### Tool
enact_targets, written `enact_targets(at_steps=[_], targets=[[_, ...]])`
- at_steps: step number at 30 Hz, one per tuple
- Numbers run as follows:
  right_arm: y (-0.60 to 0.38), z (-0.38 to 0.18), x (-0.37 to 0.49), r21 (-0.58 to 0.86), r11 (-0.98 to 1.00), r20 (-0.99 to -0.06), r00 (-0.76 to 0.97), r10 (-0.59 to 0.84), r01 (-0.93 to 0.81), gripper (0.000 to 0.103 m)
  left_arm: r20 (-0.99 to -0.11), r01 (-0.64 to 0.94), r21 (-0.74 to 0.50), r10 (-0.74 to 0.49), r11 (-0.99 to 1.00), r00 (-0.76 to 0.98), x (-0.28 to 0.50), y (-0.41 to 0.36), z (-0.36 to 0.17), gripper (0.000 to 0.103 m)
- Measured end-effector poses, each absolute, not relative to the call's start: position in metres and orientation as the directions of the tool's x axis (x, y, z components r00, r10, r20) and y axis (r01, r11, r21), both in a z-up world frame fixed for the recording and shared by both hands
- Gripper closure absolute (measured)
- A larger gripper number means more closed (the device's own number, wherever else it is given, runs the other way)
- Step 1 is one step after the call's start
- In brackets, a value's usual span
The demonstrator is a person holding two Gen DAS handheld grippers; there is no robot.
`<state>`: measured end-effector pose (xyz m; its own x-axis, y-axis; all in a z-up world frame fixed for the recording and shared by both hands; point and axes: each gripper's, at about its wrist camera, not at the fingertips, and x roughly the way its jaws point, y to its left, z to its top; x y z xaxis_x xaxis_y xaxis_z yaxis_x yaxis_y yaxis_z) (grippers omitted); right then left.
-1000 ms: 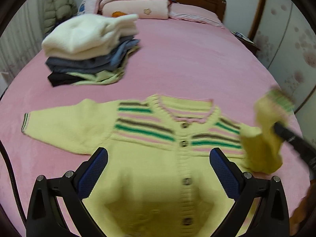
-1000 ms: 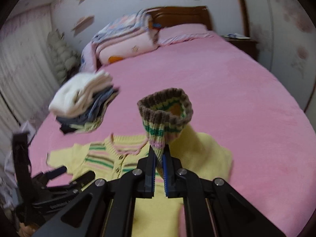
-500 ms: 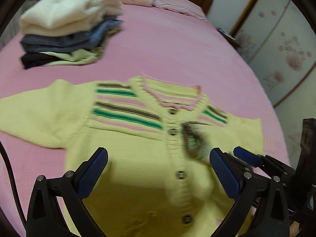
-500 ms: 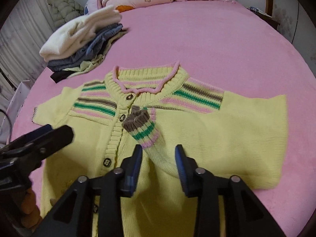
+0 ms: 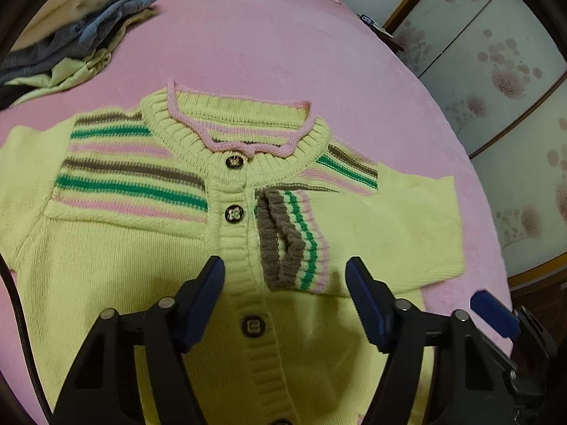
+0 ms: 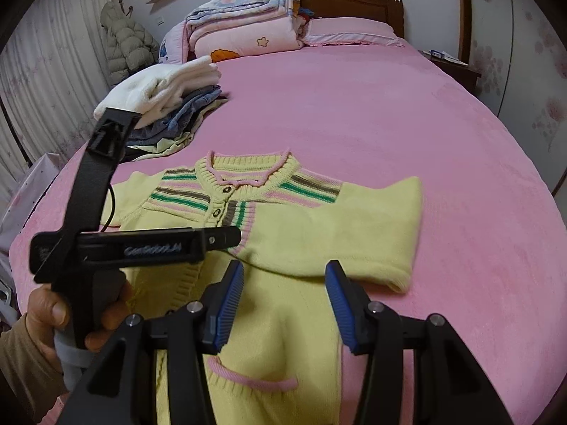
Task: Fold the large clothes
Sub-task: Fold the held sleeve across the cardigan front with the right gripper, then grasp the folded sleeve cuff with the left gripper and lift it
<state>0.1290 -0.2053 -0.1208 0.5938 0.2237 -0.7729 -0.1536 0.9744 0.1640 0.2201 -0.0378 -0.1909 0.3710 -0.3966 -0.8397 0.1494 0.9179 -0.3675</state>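
A yellow cardigan (image 5: pixel 134 269) lies flat, front up and buttoned, on the pink bed (image 5: pixel 269 46). One sleeve (image 5: pixel 382 233) is folded across the chest, its striped cuff (image 5: pixel 288 241) resting just beside the button band; in the left wrist view the other sleeve runs out of frame to the left. The left tongs (image 5: pixel 285 295) hover over the cardigan's front with the jaws closing, nothing between them, the blue pads (image 5: pixel 207 297) not pressing on the knit, and the cuff lying just beyond the tips. The right tongs (image 6: pixel 283 301) stand apart above the lower front near the folded sleeve, holding nothing. In the right wrist view a hand (image 6: pixel 67 315) grips the handle of the left tongs. A pile of folded clothes (image 6: pixel 166 102), white on top of blue, sits well apart from the cardigan toward the head of the bed, with stacked quilts (image 6: pixel 248 24) and a pillow (image 6: pixel 351 33) by the wooden headboard (image 6: pixel 354 3)
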Motion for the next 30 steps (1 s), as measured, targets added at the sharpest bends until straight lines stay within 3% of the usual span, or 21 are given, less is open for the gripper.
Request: enact_targets(at_steps=[1, 6, 17, 18, 19, 20, 23, 30], targets=[[-0.208, -0.123, 0.127, 0.171, 0.975, -0.775, 0.591, 0.224, -0.145, 0.055, -0.838, 0.159, -0.374, -0.406, 0.914, 0.365, 0.221, -0.041, -0.192, 0.052], [-0.222, -0.141, 0.125, 0.210, 0.973, -0.795, 0.562, 0.226, -0.095, 0.055, -0.841, 0.180, -0.358, -0.400, 0.916, 0.364, 0.224, -0.051, -0.196, 0.064], [-0.240, -0.151, 0.116, 0.240, 0.969, -0.800, 0.556, 0.227, -0.050, 0.055, -0.864, 0.169, -0.334, -0.373, 0.927, 0.339, 0.234, -0.067, -0.213, 0.065], [-0.242, -0.152, 0.117, 0.239, 0.970, -0.801, 0.555, 0.224, -0.047, 0.055, -0.865, 0.170, -0.324, -0.364, 0.931, 0.344, 0.234, -0.069, -0.213, 0.070], [-0.243, -0.153, 0.117, 0.237, 0.970, -0.803, 0.553, 0.221, -0.043, 0.055, -0.866, 0.177, -0.318, -0.362, 0.931, 0.344, 0.234, -0.071, -0.214, 0.090], [-0.245, -0.155, 0.118, 0.236, 0.971, -0.807, 0.550, 0.216, -0.036, 0.055, -0.861, 0.193, -0.344, -0.391, 0.919, 0.326, 0.235, -0.074, -0.214, 0.096], [-0.251, -0.159, 0.122, 0.243, 0.970, -0.811, 0.545, 0.212, -0.015, 0.055, -0.853, 0.203, -0.320, -0.375, 0.925, 0.363, 0.235, -0.081, -0.202, 0.097], [-0.262, -0.176, 0.155, 0.260, 0.965, -0.827, 0.526, 0.199, 0.044, 0.055, -0.745, 0.233, -0.303, -0.382, 0.924, 0.547, 0.236, -0.069, -0.126, 0.097]])
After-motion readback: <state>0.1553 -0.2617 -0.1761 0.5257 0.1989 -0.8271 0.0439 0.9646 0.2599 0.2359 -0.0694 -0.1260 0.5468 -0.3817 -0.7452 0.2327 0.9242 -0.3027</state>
